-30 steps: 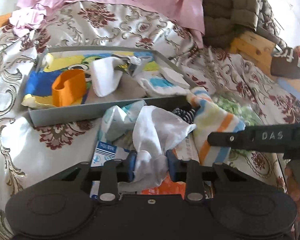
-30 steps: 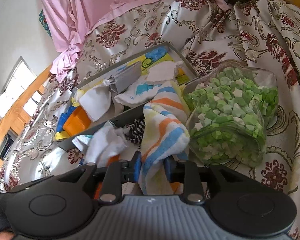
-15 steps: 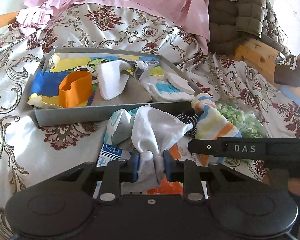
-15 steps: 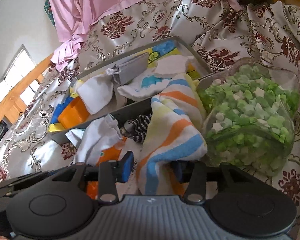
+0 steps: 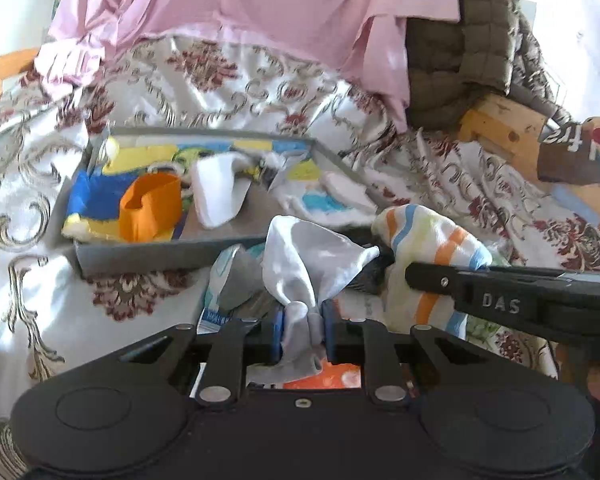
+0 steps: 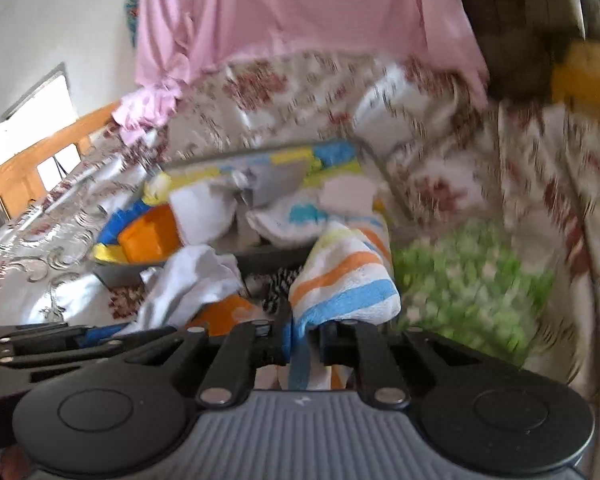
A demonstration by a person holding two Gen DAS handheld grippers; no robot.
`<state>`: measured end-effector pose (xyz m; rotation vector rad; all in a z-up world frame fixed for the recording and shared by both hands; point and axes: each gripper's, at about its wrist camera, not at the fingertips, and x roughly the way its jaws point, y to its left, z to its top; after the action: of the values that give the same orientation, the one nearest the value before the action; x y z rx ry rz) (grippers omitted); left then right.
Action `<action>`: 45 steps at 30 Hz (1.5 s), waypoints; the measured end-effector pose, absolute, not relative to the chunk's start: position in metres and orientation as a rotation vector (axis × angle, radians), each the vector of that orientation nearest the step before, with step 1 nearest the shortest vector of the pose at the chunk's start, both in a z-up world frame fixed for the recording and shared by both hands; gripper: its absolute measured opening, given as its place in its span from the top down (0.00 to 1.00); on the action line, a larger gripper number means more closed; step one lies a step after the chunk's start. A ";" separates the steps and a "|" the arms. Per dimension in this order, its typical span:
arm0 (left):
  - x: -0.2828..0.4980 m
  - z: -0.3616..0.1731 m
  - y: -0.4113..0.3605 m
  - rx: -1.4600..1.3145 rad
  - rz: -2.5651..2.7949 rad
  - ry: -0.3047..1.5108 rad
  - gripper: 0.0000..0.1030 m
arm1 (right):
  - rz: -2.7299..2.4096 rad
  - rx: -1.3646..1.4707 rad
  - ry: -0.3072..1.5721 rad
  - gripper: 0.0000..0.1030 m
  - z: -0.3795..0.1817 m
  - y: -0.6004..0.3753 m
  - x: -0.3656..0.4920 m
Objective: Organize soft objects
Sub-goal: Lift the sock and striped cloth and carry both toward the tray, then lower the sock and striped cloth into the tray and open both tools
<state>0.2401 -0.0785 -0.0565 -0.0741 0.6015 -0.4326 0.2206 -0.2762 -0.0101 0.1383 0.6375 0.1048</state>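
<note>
A: What does the right gripper point(image 6: 305, 340) hold?
B: Its jaws pinch a soft towel striped orange, blue and yellow point(image 6: 342, 276).
A: And beside it?
B: A crumpled white cloth point(image 6: 192, 280) to the left, a blurred clear bag of green pieces point(image 6: 472, 280) to the right, a grey tray point(image 6: 268, 258) behind.

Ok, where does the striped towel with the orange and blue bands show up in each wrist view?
Left wrist: striped towel sits right of centre, just behind the right gripper's black arm crossing in from the right.
Right wrist: striped towel is at centre, its lower end pinched in the right gripper.
Shared landmark: the grey tray directly behind it.
</note>
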 end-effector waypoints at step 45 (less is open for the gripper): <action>0.401 -0.025 0.036 -0.266 -0.327 0.529 0.79 | 0.228 0.156 0.373 0.88 0.065 -0.201 0.373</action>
<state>0.4006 0.0357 -0.0248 -0.2664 0.5288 -0.3267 0.3728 -0.2008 0.0646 0.1557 0.3726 0.2281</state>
